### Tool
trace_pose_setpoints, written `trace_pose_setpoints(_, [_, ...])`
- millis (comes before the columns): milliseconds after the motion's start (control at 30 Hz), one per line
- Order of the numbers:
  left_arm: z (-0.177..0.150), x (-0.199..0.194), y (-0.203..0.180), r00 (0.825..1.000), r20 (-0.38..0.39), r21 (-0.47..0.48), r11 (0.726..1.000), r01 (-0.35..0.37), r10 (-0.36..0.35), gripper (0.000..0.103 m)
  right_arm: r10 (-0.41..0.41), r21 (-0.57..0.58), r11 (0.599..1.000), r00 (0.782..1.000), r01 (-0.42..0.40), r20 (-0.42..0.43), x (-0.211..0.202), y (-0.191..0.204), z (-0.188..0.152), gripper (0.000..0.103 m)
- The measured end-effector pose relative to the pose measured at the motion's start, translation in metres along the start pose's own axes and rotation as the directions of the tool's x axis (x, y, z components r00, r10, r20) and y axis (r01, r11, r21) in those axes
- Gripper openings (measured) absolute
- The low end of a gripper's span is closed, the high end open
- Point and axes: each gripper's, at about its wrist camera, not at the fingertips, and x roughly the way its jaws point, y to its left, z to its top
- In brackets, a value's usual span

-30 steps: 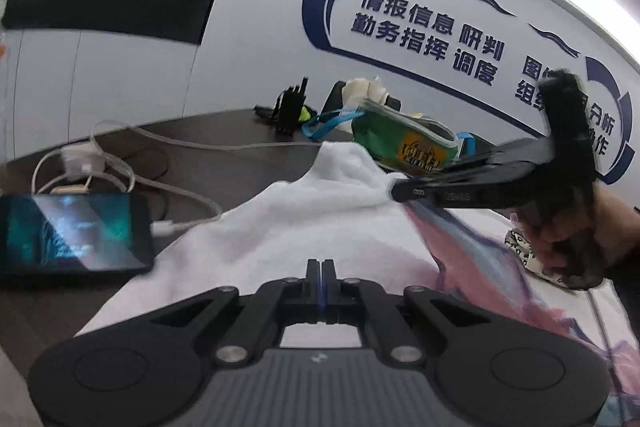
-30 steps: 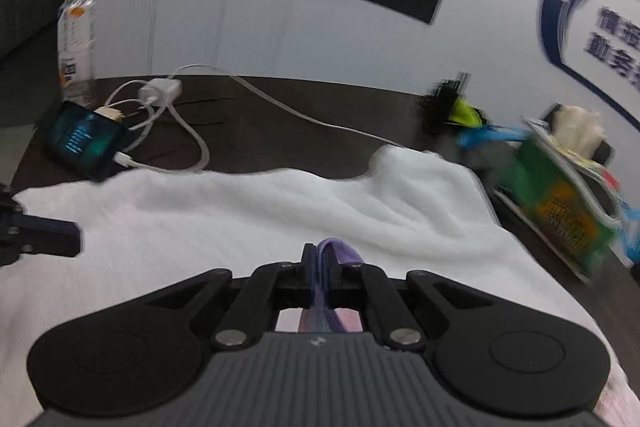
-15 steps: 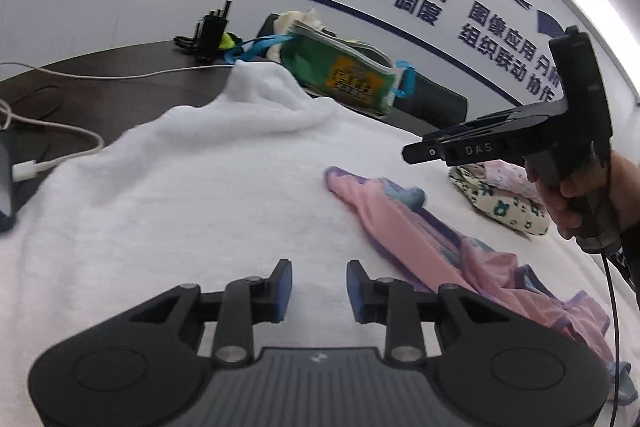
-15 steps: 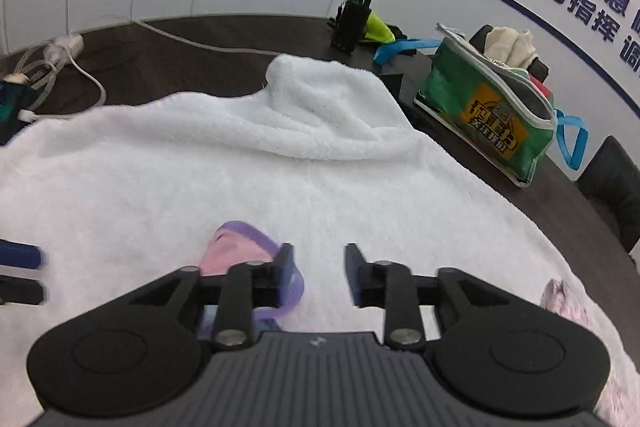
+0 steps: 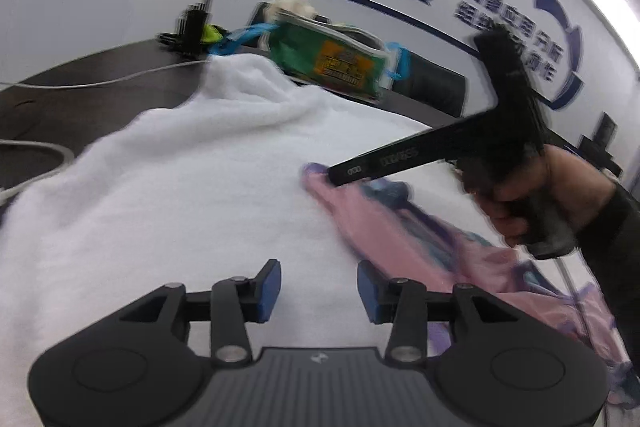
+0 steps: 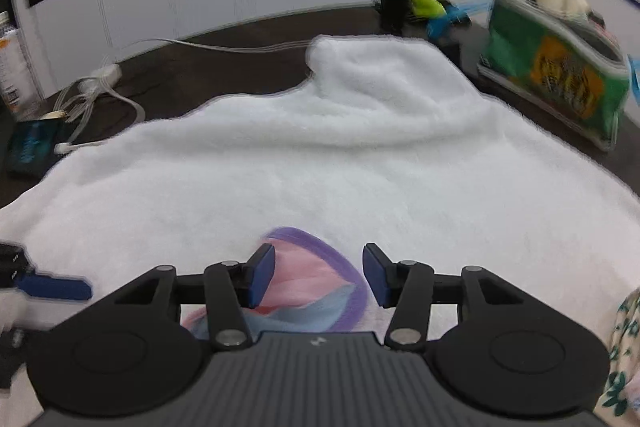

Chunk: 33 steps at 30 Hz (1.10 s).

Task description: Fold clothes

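A pink garment with purple trim (image 5: 400, 227) lies stretched across the white fleece blanket (image 5: 180, 187). My left gripper (image 5: 318, 291) is open just above the blanket, to the left of the garment, with nothing between its blue pads. The right gripper (image 5: 334, 177), held by a hand, hangs over the garment's far tip in the left wrist view. In the right wrist view my right gripper (image 6: 318, 277) is open, and the garment's purple-edged end (image 6: 308, 275) lies loose below and between its fingers.
A green zip pouch (image 5: 336, 57) and black clips (image 5: 192, 27) stand at the blanket's far edge. White cables (image 6: 96, 87), a phone (image 6: 30, 147) and a bottle (image 6: 10, 67) lie on the dark table at the left. A floral cloth (image 6: 624, 347) sits at the right.
Both grippers were shut a second ago, the right one on the garment's purple edge. Both have opened and widened, and the garment now lies flat on the blanket.
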Motion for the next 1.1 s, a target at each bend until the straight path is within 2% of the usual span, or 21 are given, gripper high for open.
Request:
trace_pose_setpoints(67, [0.000,0.000,-0.006,1.000,0.004,0.014,0.999,0.029,-0.029,0.041,0.019,0.004,1.000,1.000,-0.019,-0.009,0.008,-0.001,0.000,0.018])
trace_pose_setpoints(100, [-0.001,0.000,-0.008,0.999,0.007,0.021,0.999,0.041,-0.042,0.042,0.028,0.007,1.000,1.000,-0.028,-0.014,0.012,-0.001,0.000,0.005])
trace_pose_setpoints(133, [-0.001,0.000,-0.009,0.999,0.008,0.025,0.998,0.050,-0.050,0.043,0.009,-0.002,1.000,1.000,-0.009,-0.008,0.010,0.000,-0.001,0.005])
trace_pose_setpoints(200, [-0.003,0.000,-0.009,0.998,0.009,0.026,0.998,0.062,-0.062,0.046,-0.102,-0.040,0.994,0.994,0.104,0.038,-0.013,0.005,-0.006,0.005])
trace_pose_setpoints(233, [-0.003,0.001,-0.008,0.998,0.007,0.025,0.997,0.067,-0.067,0.047,-0.131,-0.034,0.990,0.990,0.134,0.056,-0.026,0.002,-0.010,0.005])
trace_pose_setpoints(400, [-0.001,0.008,-0.004,0.995,-0.014,0.007,0.995,0.103,-0.103,0.047,-0.256,0.082,0.965,0.963,0.249,0.086,-0.101,-0.018,-0.057,0.005])
trace_pose_setpoints(533, [0.002,0.016,-0.005,0.991,-0.042,0.006,0.992,0.126,-0.126,0.047,-0.336,0.194,0.925,0.942,0.327,0.018,-0.136,-0.031,-0.108,0.005])
trace_pose_setpoints(600, [0.002,0.017,-0.006,0.989,-0.053,0.008,0.991,0.136,-0.135,0.047,-0.335,0.233,0.913,0.942,0.334,-0.040,-0.137,-0.033,-0.131,0.006])
trace_pose_setpoints(700, [0.005,0.017,-0.005,0.989,-0.053,0.011,0.990,0.137,-0.137,0.050,-0.333,0.271,0.902,0.941,0.337,-0.062,-0.142,-0.035,-0.150,0.011])
trace_pose_setpoints(767, [0.011,0.023,-0.008,0.989,-0.063,0.009,0.991,0.134,-0.134,0.052,-0.319,0.288,0.908,0.948,0.304,0.003,-0.153,-0.038,-0.147,0.025])
trace_pose_setpoints(800, [0.016,0.027,-0.011,0.987,-0.074,0.013,0.989,0.144,-0.143,0.052,-0.312,0.296,0.911,0.950,0.288,0.035,-0.159,-0.040,-0.145,0.038])
trace_pose_setpoints(833, [0.020,0.033,-0.016,0.983,-0.092,0.024,0.987,0.160,-0.157,0.052,-0.304,0.303,0.913,0.950,0.271,0.068,-0.165,-0.042,-0.144,0.044])
trace_pose_setpoints(900, [0.028,0.045,-0.027,0.976,-0.127,0.049,0.982,0.182,-0.175,0.052,-0.278,0.311,0.922,0.953,0.230,0.121,-0.171,-0.047,-0.139,0.044])
trace_pose_setpoints(967, [0.033,0.057,-0.041,0.967,-0.161,0.089,0.973,0.215,-0.199,0.053,-0.211,0.297,0.940,0.970,0.169,0.117,-0.155,-0.057,-0.132,0.044])
trace_pose_setpoints(1033, [0.034,0.072,-0.049,0.957,-0.207,0.092,0.970,0.225,-0.202,0.052,-0.172,0.279,0.949,0.982,0.145,0.077,-0.134,-0.063,-0.128,0.044])
trace_pose_setpoints(1100, [0.034,0.080,-0.053,0.956,-0.221,0.094,0.971,0.219,-0.194,0.048,-0.157,0.275,0.950,0.987,0.145,0.022,-0.112,-0.069,-0.129,0.044])
